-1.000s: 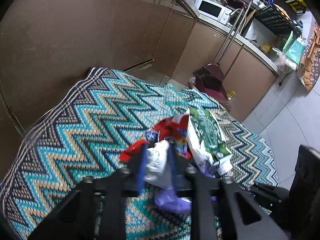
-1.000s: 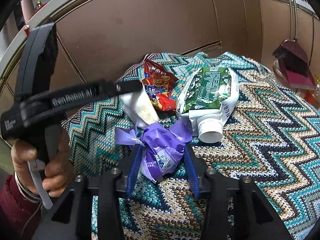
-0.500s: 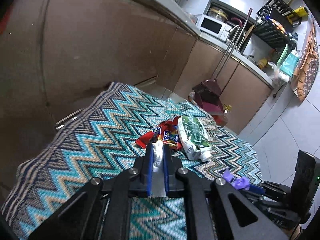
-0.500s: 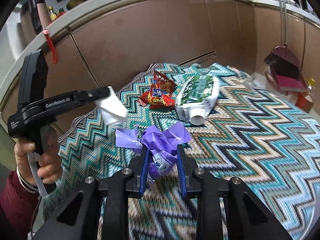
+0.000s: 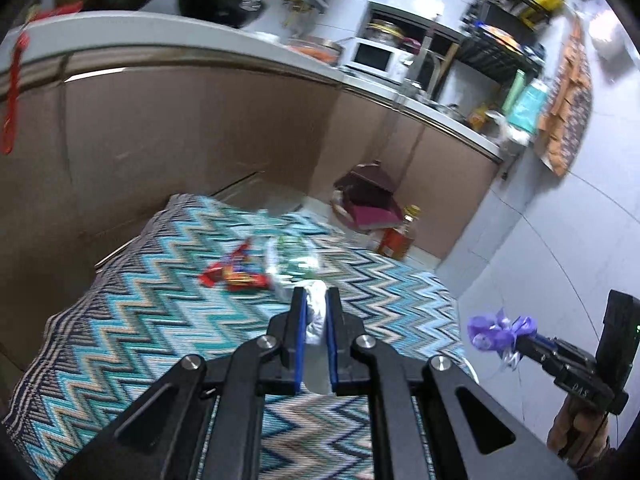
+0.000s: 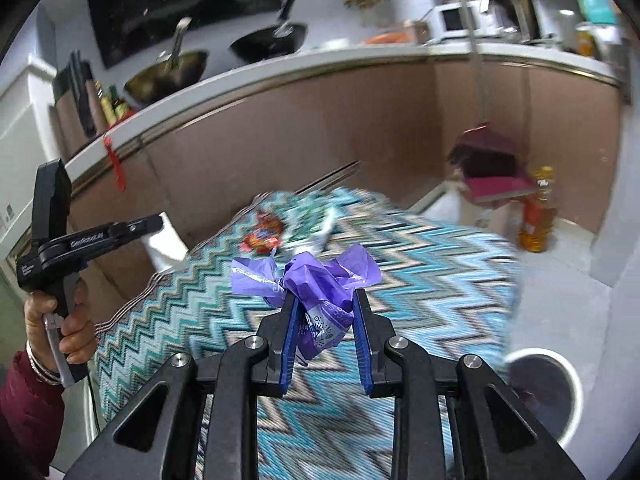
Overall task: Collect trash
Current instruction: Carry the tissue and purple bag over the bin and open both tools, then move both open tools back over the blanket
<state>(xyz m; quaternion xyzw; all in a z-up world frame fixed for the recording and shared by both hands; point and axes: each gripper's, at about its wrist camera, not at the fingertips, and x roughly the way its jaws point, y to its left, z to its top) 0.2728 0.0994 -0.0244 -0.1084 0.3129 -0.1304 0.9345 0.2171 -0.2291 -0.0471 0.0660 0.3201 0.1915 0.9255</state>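
Observation:
My left gripper [image 5: 316,300] is shut on a crumpled white wrapper [image 5: 317,320], held in the air above the zigzag-patterned table cloth [image 5: 140,320]. My right gripper [image 6: 324,300] is shut on a purple plastic wrapper [image 6: 320,276], also lifted off the table. Each view shows the other gripper: the right gripper [image 5: 524,342] with its purple wrapper [image 5: 496,330], and the left gripper [image 6: 156,222] with its white wrapper [image 6: 166,246]. A red snack packet [image 5: 234,274] and a green-and-white pouch [image 5: 292,260] lie on the far part of the cloth, blurred.
A round white bin [image 6: 540,392] with a dark inside stands on the floor at the table's near right. A maroon dustpan [image 6: 492,172] and an oil bottle [image 6: 538,216] sit by brown cabinets [image 6: 320,128]. Pans stand on the counter above.
Both grippers have risen and drawn back from the pile, each carrying its wrapper. The red packet and green pouch stay on the cloth. The bin has come into the right wrist view.

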